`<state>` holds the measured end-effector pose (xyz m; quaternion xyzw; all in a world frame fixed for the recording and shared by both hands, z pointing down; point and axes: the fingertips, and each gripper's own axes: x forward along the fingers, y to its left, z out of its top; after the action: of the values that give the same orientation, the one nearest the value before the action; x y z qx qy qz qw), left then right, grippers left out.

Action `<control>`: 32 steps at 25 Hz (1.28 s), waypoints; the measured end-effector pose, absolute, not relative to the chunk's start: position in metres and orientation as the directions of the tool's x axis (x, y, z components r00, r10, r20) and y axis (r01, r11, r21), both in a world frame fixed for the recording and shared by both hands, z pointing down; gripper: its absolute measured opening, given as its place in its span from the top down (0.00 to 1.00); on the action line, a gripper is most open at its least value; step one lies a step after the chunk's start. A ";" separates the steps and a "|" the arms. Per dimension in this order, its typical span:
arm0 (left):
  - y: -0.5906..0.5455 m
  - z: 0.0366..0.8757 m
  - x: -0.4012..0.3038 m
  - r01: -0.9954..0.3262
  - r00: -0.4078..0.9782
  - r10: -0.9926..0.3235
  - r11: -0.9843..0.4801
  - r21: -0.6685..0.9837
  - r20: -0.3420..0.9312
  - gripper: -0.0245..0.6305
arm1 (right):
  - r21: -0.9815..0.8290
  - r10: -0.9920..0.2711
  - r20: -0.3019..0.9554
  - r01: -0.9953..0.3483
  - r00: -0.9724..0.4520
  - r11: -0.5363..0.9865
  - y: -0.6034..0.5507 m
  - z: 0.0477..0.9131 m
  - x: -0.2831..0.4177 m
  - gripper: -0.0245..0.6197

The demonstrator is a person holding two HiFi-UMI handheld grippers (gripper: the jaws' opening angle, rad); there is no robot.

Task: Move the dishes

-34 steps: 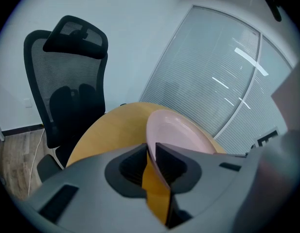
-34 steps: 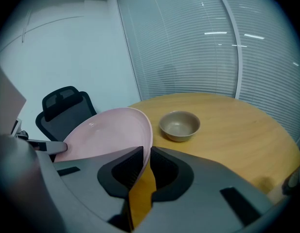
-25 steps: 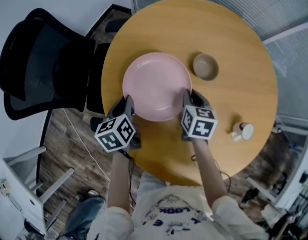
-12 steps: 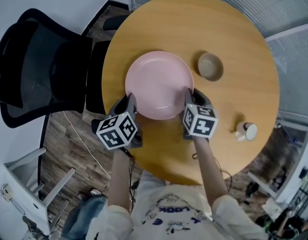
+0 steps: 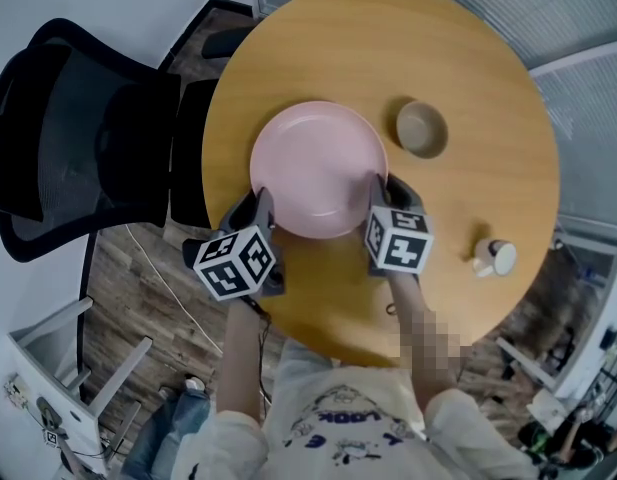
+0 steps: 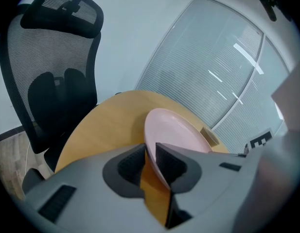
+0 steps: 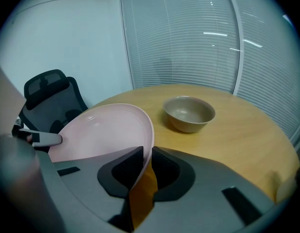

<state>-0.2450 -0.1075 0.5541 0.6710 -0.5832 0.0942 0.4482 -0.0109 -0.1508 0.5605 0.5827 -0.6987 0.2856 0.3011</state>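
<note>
Head view: pink plate [image 5: 319, 168] on the round desk [image 5: 478, 78], just ahead of both tools and spanning the gap between them. Left hand-held gripper [image 5: 260, 204] sits at the plate's near-left rim, right hand-held gripper [image 5: 378, 190] at its near-right rim. Tan bowl [image 5: 421, 130] is beyond the right one, apart from the plate.

Left gripper view: jaws clenched on the plate rim; the plate runs ahead and rightward.

Right gripper view: jaws clenched on the rim; the plate spreads ahead and leftward, with the bowl ahead-right.
</note>
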 end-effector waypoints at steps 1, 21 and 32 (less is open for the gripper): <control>-0.107 0.553 -0.245 -0.869 0.302 -0.701 0.078 0.489 0.647 0.88 | -0.048 -0.641 0.754 -0.985 -0.145 0.166 -0.151 0.561 -0.012 0.90; -0.144 0.470 -0.243 -0.882 0.288 -0.796 -0.003 0.472 0.533 0.88 | -0.103 -0.756 0.654 -0.994 -0.032 -0.047 -0.201 0.476 0.082 0.78; -0.160 0.482 -0.214 -0.882 0.344 -0.754 -0.056 0.467 0.559 0.88 | -0.082 -0.702 0.711 -0.989 0.029 -0.124 -0.235 0.510 0.118 0.78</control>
<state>-0.2142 -0.1601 0.4818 0.7219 -0.5668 0.0824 0.3883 0.1178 -0.2354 0.5099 0.6801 -0.6216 0.3151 0.2276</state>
